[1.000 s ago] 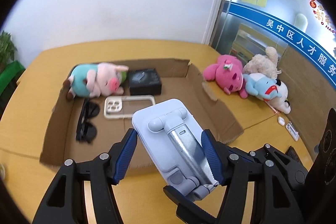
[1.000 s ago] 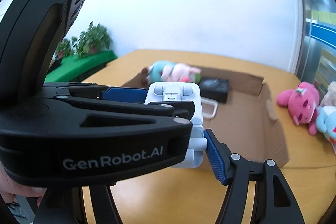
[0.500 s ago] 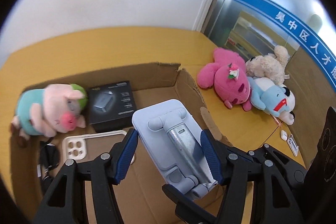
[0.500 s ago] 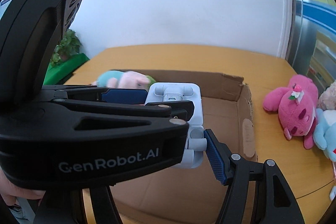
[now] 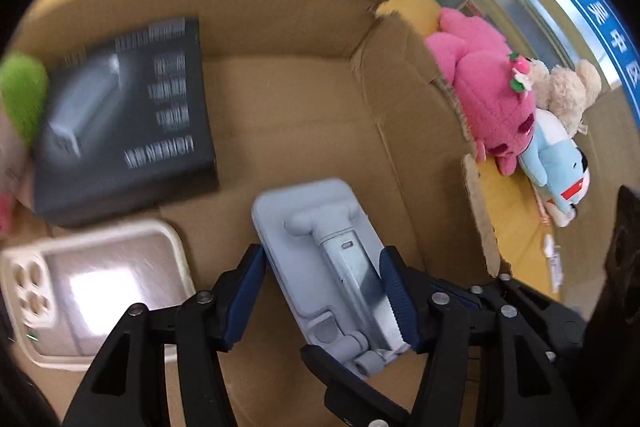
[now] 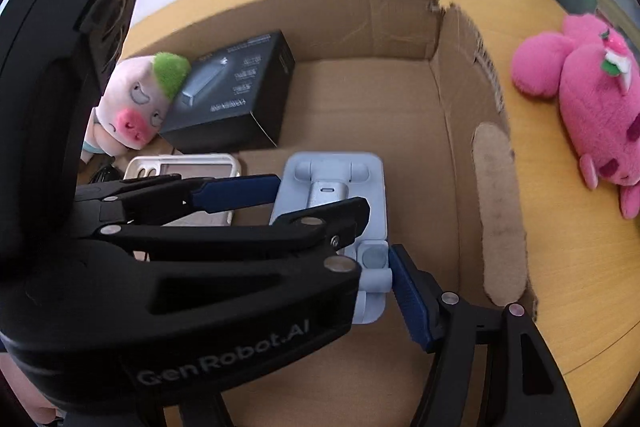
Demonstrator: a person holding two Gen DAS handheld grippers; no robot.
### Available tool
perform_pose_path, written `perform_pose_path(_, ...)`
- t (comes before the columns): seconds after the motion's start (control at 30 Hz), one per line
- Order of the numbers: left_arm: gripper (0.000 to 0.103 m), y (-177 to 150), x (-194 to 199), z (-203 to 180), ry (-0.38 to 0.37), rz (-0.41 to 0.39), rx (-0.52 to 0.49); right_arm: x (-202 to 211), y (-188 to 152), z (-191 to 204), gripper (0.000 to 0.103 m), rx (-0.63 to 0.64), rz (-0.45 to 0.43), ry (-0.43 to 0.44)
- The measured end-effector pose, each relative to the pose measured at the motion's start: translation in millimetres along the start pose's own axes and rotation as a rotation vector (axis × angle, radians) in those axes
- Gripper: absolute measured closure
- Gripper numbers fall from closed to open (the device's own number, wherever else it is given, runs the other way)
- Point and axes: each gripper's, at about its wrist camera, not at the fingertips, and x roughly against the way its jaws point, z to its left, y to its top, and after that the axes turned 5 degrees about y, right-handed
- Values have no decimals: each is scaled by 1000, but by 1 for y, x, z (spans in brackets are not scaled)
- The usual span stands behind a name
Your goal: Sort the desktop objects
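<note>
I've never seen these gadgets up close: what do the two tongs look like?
The left tongs are matte black, open-framed plastic with silver rivets, ribbed dark-blue pads and grey "GenRobot.AI" lettering on the body. The right tongs show the same parts. No cables visible.

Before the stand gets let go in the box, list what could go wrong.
The phone stand in the left gripper is tilted; released here, it may tip onto the phone case. The right gripper, close against the stand's hinge, could snag it. The black box crowds that side.
</note>
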Motion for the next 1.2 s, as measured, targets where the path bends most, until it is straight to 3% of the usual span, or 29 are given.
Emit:
perform_pose_path(0.2,47,-5,-3,-5,-1,19,0,-4,-8,-5,38,-32,35,-8)
perform_pose_path(0.37,47,-20,17,-14,9,30,-47,14,-20,8,33,27,-14,-107)
perform_pose_path(0.47,47,-40,68,-14,51,-96,-90,49,-39,20,20,65,-117,-93)
perform_pose_path(0.5,47,-52,93,-15,83,-176,-107,66,-48,25,18,81,-179,-78)
perform_pose_path(0.57,43,-79,140,-14,133,-334,-131,102,-74,39,0,120,-325,-72)
perform_pose_path(0.6,39,-97,164,-13,153,-423,-139,114,-83,46,0,138,-384,-78)
perform_pose_path(0.67,20,-131,202,-8,199,-594,-143,129,-108,59,0,177,-486,-126)
perform_pose_path(0.7,20,-155,217,-6,243,-699,-140,131,-121,66,0,196,-519,-163)
perform_pose_path(0.77,19,-186,227,-6,325,-822,-152,126,-140,74,0,224,-552,-163)
perform_pose_path(0.87,18,-227,216,5,464,-903,-133,112,-154,74,0,220,-573,-84)
perform_pose_path(0.93,18,-240,198,18,541,-880,-68,104,-159,71,0,201,-602,-56)
perform_pose_path(1.07,18,-249,173,45,575,-853,43,79,-159,64,0,193,-600,-55)
perform_pose_path(1.2,18,-255,157,60,603,-863,46,59,-163,65,0,229,-589,-105)
